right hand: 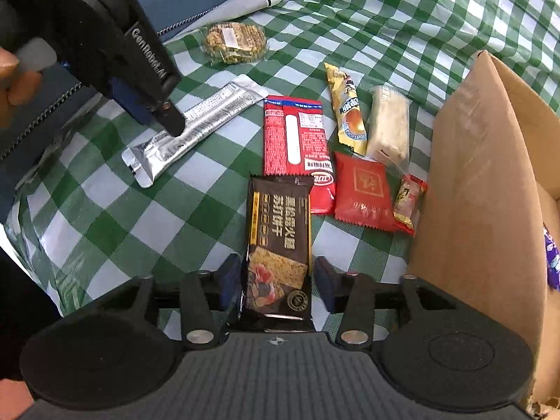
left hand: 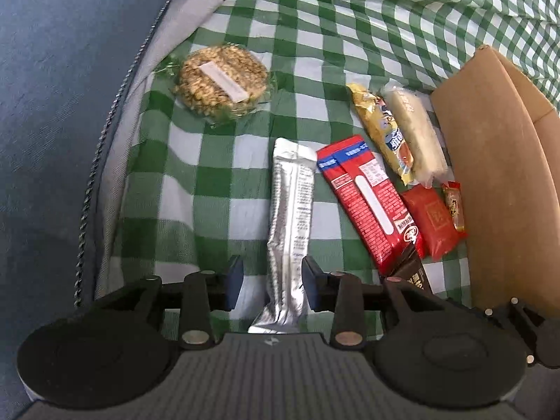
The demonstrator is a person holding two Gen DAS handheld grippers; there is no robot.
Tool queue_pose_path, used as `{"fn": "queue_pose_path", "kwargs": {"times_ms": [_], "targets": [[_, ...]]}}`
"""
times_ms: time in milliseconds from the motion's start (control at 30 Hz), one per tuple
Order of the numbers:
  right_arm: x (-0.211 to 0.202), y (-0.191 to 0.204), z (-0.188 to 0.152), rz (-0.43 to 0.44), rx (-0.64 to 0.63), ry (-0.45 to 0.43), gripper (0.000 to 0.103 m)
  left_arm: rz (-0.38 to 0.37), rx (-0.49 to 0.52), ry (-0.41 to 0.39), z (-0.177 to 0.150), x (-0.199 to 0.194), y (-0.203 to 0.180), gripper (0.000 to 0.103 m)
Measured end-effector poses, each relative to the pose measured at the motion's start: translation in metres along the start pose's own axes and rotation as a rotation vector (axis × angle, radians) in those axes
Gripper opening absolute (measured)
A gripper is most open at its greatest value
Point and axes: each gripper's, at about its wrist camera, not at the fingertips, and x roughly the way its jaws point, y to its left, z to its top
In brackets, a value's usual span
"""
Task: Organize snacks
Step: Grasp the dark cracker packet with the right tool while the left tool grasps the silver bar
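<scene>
Jaws of the left gripper (left hand: 272, 281) straddle the silver packet (left hand: 288, 224) with gaps either side; right gripper (right hand: 276, 285) jaws flank the dark cracker packet (right hand: 278, 245), contact unclear. Both packets' near ends are cut off behind gripper bodies on the checked surface (left hand: 217, 182); cardboard box (right hand: 483, 182) interior mostly hidden.

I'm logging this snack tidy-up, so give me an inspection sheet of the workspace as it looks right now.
Surface: green and white checked cloth, wrinkled.
Job's things: silver foil sachet; dark brown cracker packet; long red packet; square red pouch; yellow wrapper; pale wrapped bar; small red sweet; round clear-wrapped grain cake; brown cardboard box.
Clutter: nothing seen.
Grippers: left gripper straddles the sachet; right gripper straddles the cracker packet; both open.
Cables: nothing seen.
Surroundings: blue fabric.
</scene>
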Motion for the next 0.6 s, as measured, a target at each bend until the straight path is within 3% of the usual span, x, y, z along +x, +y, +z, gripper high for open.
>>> {"fn": "queue_pose_path", "kwargs": {"times_ms": [600], "targets": [[0.019, -0.004, 0.008, -0.035, -0.003, 0.009, 0.054, 0.112, 0.123, 0.027, 0.012, 0.032, -0.039, 0.041]]}}
